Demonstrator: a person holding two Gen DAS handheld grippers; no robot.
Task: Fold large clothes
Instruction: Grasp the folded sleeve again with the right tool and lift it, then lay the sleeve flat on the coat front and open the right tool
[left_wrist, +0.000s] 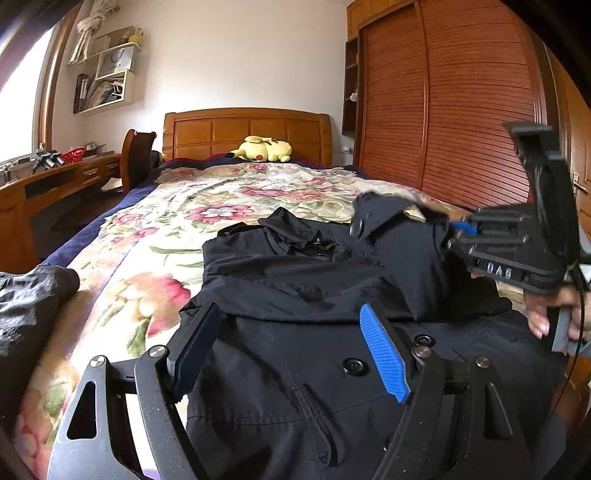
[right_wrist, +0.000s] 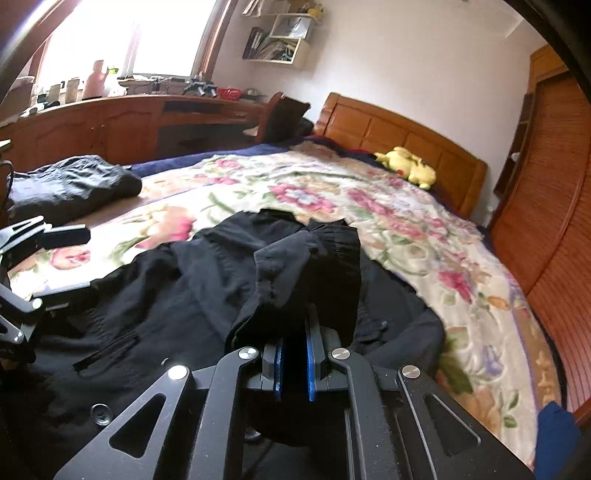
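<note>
A large black jacket (left_wrist: 295, 288) with buttons lies spread on the floral bedspread (left_wrist: 207, 206). My left gripper (left_wrist: 291, 350) hovers open just above its lower front, nothing between the fingers. My right gripper (right_wrist: 295, 343) is shut on a black sleeve (right_wrist: 310, 266) of the jacket, lifted and bunched above the body of the jacket (right_wrist: 166, 295). In the left wrist view the right gripper (left_wrist: 454, 230) comes in from the right, holding that sleeve (left_wrist: 399, 225) up over the jacket's right side. The left gripper's fingers (right_wrist: 66, 236) show at the left edge of the right wrist view.
A second dark garment (right_wrist: 74, 184) lies bunched at the bed's left edge. A yellow plush toy (left_wrist: 264, 149) rests by the wooden headboard (left_wrist: 247, 129). A wooden desk (left_wrist: 55, 184) and chair (left_wrist: 136, 155) stand left of the bed, a slatted wardrobe (left_wrist: 461, 110) on the right.
</note>
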